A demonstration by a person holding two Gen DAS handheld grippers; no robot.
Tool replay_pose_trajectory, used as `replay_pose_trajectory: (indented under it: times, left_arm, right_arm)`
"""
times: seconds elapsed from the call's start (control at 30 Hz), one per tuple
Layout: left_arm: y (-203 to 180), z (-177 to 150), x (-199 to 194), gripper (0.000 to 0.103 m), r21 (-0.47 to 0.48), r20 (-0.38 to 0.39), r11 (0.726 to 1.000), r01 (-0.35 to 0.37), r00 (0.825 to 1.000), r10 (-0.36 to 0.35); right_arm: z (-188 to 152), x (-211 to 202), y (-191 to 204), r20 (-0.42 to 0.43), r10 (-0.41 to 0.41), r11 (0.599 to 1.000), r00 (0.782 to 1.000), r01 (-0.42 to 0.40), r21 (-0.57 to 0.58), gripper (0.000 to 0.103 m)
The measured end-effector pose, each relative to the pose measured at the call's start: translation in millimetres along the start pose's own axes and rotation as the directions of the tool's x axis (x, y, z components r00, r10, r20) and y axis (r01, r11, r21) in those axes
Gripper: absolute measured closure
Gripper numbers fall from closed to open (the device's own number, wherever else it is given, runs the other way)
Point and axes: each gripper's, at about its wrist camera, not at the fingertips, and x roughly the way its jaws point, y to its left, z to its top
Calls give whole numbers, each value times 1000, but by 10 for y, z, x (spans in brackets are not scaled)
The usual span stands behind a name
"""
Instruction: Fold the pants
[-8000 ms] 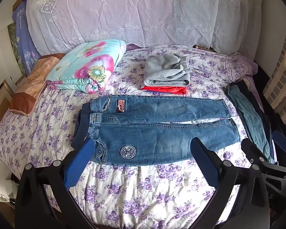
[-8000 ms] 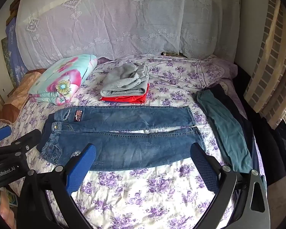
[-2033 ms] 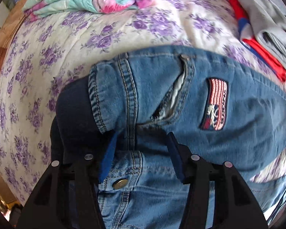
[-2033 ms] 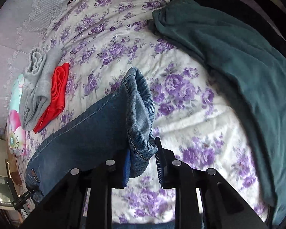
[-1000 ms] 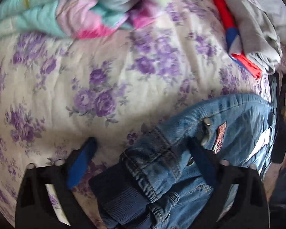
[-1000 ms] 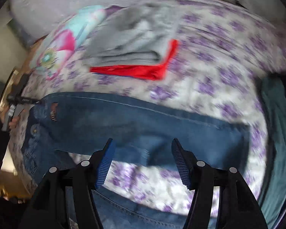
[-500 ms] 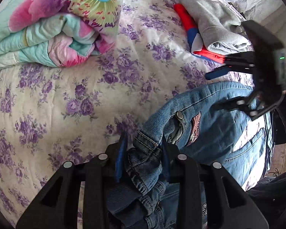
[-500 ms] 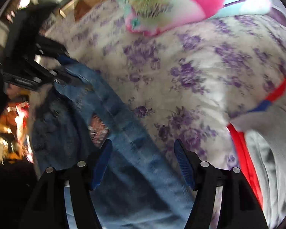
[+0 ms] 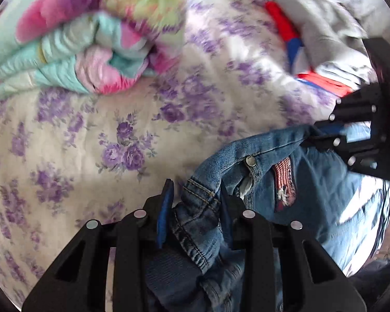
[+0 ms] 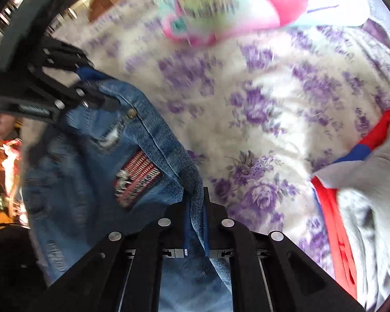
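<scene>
Your left gripper (image 9: 195,208) has its jaws clamped on the bunched waistband of the jeans (image 9: 312,195), which spread away to the right of those jaws. Your right gripper (image 10: 195,215) has its jaws pressed together on the upper edge of the same jeans, with the red striped patch (image 10: 135,176) just left of them. The denim hangs lifted between both grippers above the floral bed (image 9: 91,130). Ahead of both jaws lies the folded quilt (image 9: 78,39).
</scene>
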Motion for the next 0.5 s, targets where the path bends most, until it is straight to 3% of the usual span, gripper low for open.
replay_pose_trajectory:
  times: [0.13, 0.27, 0.37, 0.5]
  left_arm:
    - [-127, -236, -431, 70, 39, 57, 999, 26, 998, -28]
    - [-229, -680, -732, 69, 79, 82, 997, 24, 996, -31]
    - [-343, -1095, -825, 69, 123, 79, 992, 15, 997, -25]
    - [-482, -1634, -712, 70, 147, 14, 989, 34, 999, -36]
  right_arm:
    - [-203, -510, 311, 76, 32, 999, 997, -31, -8, 95]
    - [-539, -790, 785, 127, 34, 999, 991, -35, 3, 95]
    - [-770, -819, 1231, 137, 34, 999, 990, -38, 30, 95]
    - [-1152, -640, 1813, 109, 31, 998, 994, -36, 44, 94]
